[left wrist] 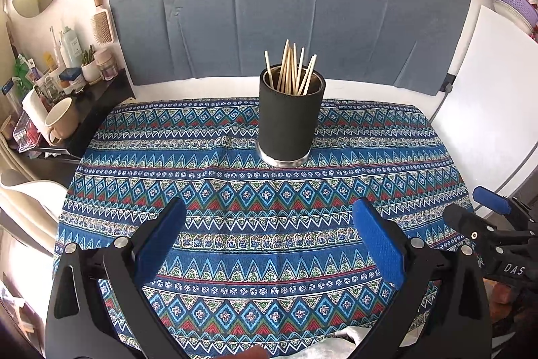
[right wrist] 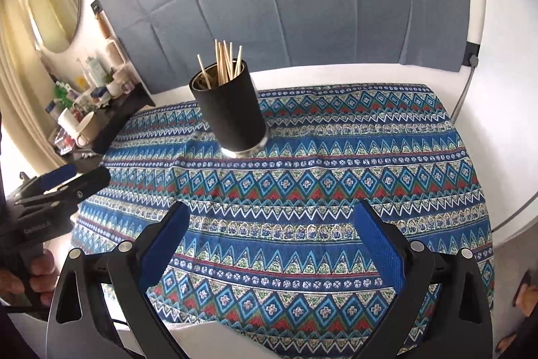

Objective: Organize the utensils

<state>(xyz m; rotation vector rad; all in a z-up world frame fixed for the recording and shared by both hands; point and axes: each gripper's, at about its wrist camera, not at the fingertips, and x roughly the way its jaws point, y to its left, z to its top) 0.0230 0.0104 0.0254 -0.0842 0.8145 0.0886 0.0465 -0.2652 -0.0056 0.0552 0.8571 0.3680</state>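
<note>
While both tools are hovering above the patterned cloth (left wrist: 255, 244), the left gripper (left wrist: 269, 241) is holding its blue pads wide apart on nothing, and the right gripper (right wrist: 270, 244) is gaping equally wide and empty. Standing upright toward the cloth's far edge, the black holder (left wrist: 291, 120) is carrying the wooden chopsticks (left wrist: 292, 69), which are leaning out of its rim.
</note>
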